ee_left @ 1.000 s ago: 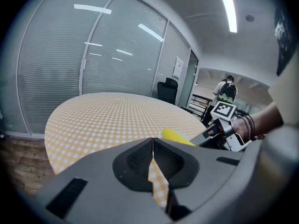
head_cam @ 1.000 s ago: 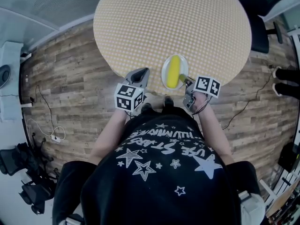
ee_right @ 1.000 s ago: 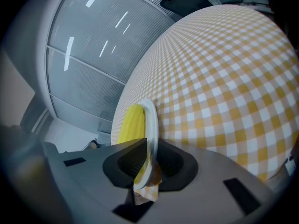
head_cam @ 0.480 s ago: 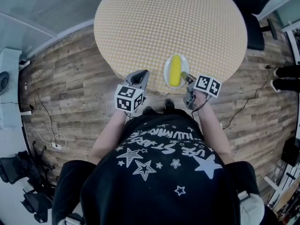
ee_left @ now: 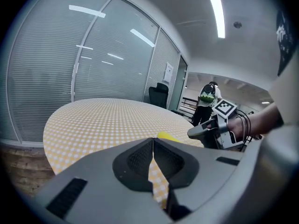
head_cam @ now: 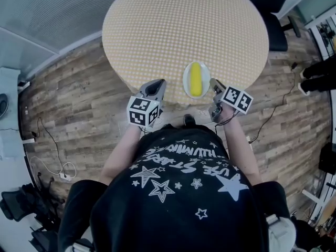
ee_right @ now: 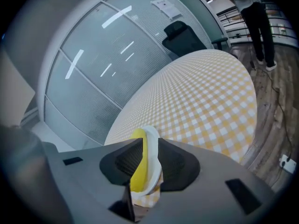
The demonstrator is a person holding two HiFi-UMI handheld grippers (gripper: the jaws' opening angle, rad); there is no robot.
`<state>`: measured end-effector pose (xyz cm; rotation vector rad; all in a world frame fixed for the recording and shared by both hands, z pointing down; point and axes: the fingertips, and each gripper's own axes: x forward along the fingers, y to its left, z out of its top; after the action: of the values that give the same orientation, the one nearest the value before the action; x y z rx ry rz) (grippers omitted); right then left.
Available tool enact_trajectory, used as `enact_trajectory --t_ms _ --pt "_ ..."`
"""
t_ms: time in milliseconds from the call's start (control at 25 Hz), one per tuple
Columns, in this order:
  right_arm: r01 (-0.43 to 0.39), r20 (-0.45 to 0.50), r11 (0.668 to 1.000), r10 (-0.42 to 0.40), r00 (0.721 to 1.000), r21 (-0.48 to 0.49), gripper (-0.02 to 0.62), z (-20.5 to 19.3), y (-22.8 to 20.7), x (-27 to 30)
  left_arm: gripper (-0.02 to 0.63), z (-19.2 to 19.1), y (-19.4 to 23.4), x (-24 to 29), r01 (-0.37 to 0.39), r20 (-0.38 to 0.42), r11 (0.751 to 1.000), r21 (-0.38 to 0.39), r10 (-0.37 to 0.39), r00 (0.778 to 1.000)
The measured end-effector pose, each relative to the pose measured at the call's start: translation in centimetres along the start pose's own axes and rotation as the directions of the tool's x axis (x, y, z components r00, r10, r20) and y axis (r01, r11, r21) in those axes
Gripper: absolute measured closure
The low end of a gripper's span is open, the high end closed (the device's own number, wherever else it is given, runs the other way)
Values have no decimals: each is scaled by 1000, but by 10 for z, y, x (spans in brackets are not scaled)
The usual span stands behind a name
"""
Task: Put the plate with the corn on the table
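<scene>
The white plate point(head_cam: 186, 83) carrying the yellow corn cob point(head_cam: 195, 80) rests on the round yellow-checked table point(head_cam: 178, 25), close to its near edge. My right gripper point(head_cam: 212, 83) sits just right of the plate's rim. In the right gripper view its jaws stand apart, and the plate point(ee_right: 153, 171) and corn point(ee_right: 137, 171) show through the gap, just ahead of the fingertips. My left gripper point(head_cam: 158, 83) hovers at the table edge left of the plate, shut with nothing in it. The left gripper view shows the corn point(ee_left: 166, 136) and the right gripper point(ee_left: 194, 133) beyond its closed jaws.
A wooden floor point(head_cam: 68, 98) surrounds the table, with cables at the left. A dark office chair point(head_cam: 275, 30) stands at the table's far right side. A person point(ee_left: 208, 97) stands in the background near glass walls.
The right gripper has drawn slightly right, off the plate's rim, and its jaws now stand apart. The plate lies on the table. The left gripper has barely moved.
</scene>
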<state>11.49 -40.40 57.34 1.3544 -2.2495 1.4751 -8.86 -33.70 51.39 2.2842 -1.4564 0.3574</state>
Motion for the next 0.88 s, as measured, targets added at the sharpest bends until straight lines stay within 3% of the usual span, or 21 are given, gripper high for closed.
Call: enact_trajectory --t_ms 480,760,880 --pt "-9 211 977 55 976 -215 494 -12 76 -62 595 10 -5 -40 137 30 989 60 -139 990" --pt "98 425 954 34 904 -284 494 -27 85 -124 594 14 -32 -54 236 49 956 174 -247 968" --pt "128 516 949 41 856 -288 494 -30 87 -158 594 13 -45 -64 243 64 950 196 -260 964"
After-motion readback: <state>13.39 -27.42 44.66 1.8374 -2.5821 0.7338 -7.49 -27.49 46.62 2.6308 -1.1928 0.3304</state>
